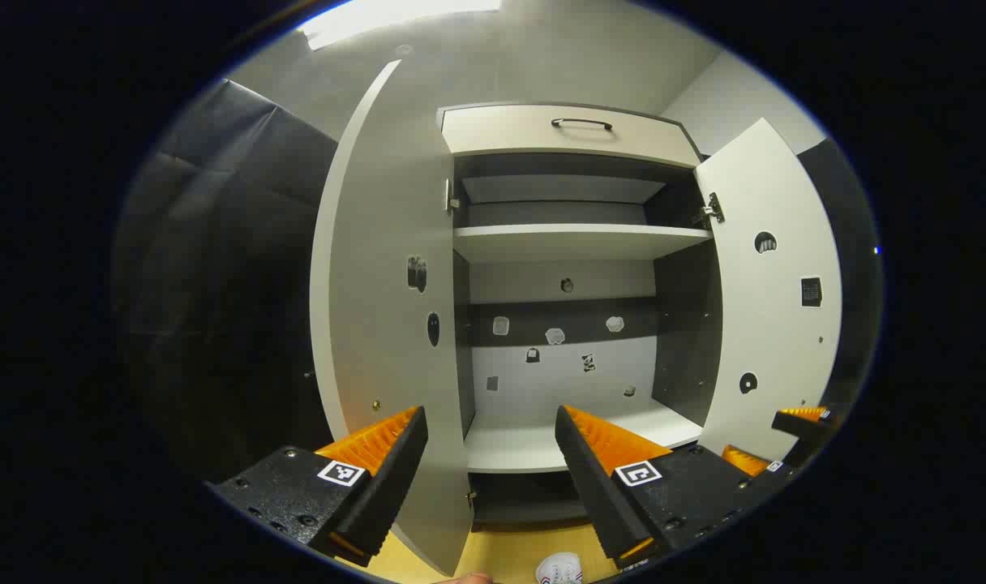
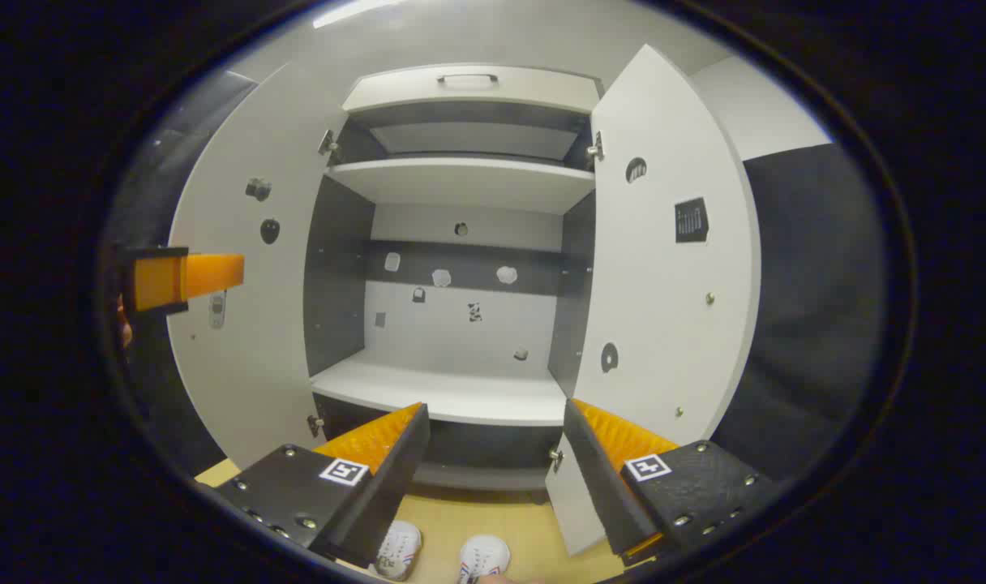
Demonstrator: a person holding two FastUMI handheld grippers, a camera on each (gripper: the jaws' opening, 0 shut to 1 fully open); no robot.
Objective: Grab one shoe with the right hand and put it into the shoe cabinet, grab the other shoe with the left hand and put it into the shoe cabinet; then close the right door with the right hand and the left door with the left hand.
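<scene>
A: What does the left gripper view give us?

B: The left gripper (image 1: pixel 490 422) hangs with its jaws spread wide, nothing between them, facing the tall white shoe cabinet (image 1: pixel 578 134). Both its white left door (image 1: pixel 379 268) and white right door (image 1: pixel 773 316) stand open. The pale lower shelf (image 1: pixel 525 442) is bare. One white shoe (image 1: pixel 559 568) with coloured stripes peeks in on the yellowish wooden floor (image 1: pixel 493 551), below the cabinet.

A: And the right gripper view?

B: The right gripper (image 2: pixel 493 418) is likewise released and empty. Two white shoes, one (image 2: pixel 397 548) beside the other (image 2: pixel 483 558), sit on the floor in front of the cabinet, not in it. The left gripper's finger (image 2: pixel 186 277) shows against the left door.
</scene>
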